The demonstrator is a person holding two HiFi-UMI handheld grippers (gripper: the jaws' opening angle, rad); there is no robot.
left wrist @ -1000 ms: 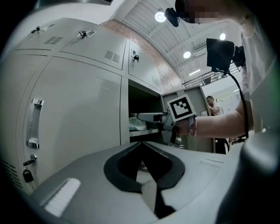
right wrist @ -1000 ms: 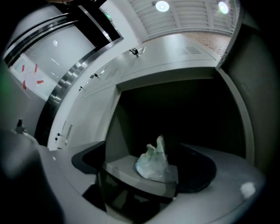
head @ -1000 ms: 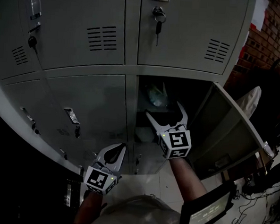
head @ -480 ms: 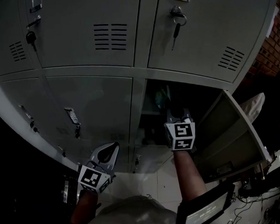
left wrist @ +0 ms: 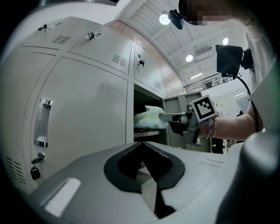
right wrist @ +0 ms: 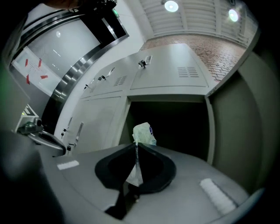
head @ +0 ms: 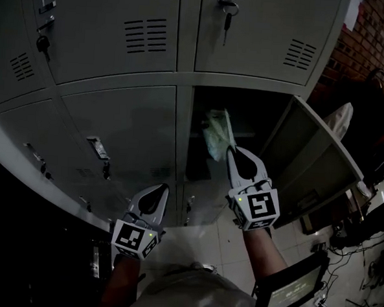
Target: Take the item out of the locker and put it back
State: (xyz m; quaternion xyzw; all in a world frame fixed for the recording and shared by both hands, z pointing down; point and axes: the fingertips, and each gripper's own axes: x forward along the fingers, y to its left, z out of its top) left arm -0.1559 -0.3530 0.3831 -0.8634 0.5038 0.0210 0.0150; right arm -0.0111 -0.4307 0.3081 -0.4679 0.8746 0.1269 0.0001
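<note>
A pale green-white soft packet [head: 217, 133] hangs at the mouth of the open lower locker [head: 245, 127]. My right gripper [head: 233, 155] is shut on the packet's near edge and holds it just outside the opening; the packet [right wrist: 143, 133] sticks up past the closed jaw tips [right wrist: 136, 145]. The packet [left wrist: 148, 118] and the right gripper [left wrist: 175, 117] also show from the side in the left gripper view, level with the locker's shelf. My left gripper [head: 157, 194] is shut with nothing in it, low in front of the closed locker door [head: 125, 132] to the left.
The open locker's door [head: 311, 160] swings out to the right of my right arm. Closed lockers [head: 109, 28] with handles, vents and a key [head: 227, 8] fill the wall above and left. A brick wall [head: 374, 37], cables and a screen [head: 294, 292] lie at right.
My right gripper went into the locker with jaws open, shut on the packet, and has now pulled back out with it. The left gripper barely moved.
</note>
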